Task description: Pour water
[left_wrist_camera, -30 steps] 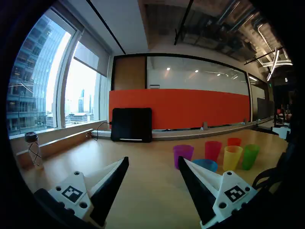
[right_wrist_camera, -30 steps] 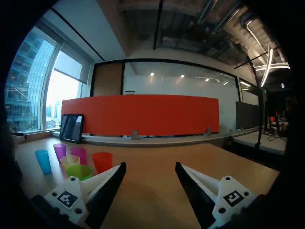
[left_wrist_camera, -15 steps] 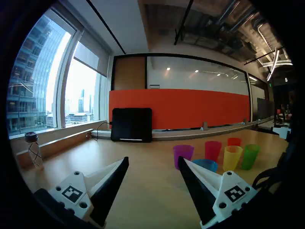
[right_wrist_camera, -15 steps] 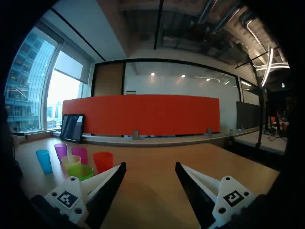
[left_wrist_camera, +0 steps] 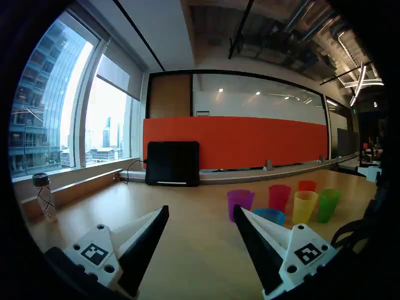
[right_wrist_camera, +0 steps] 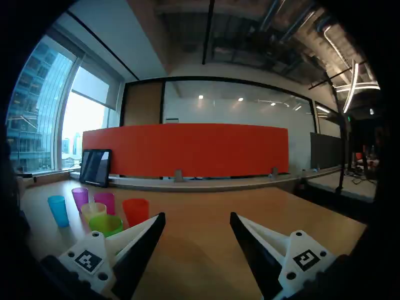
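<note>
Left gripper view — wooden table point(left_wrist_camera: 185, 200), orange partition point(left_wrist_camera: 240, 142) — left tongs point(left_wrist_camera: 200, 207) and right tongs point(right_wrist_camera: 196, 215) wide

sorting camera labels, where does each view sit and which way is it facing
Left gripper view: rides the left tongs, low over the wooden table, facing the orange partition; cups ahead to the right; its open fingers show.
Right gripper view: rides the right tongs, facing the same partition; cups to the left; its open fingers show.
Shared: table, partition, black tablet, six cups.
</note>
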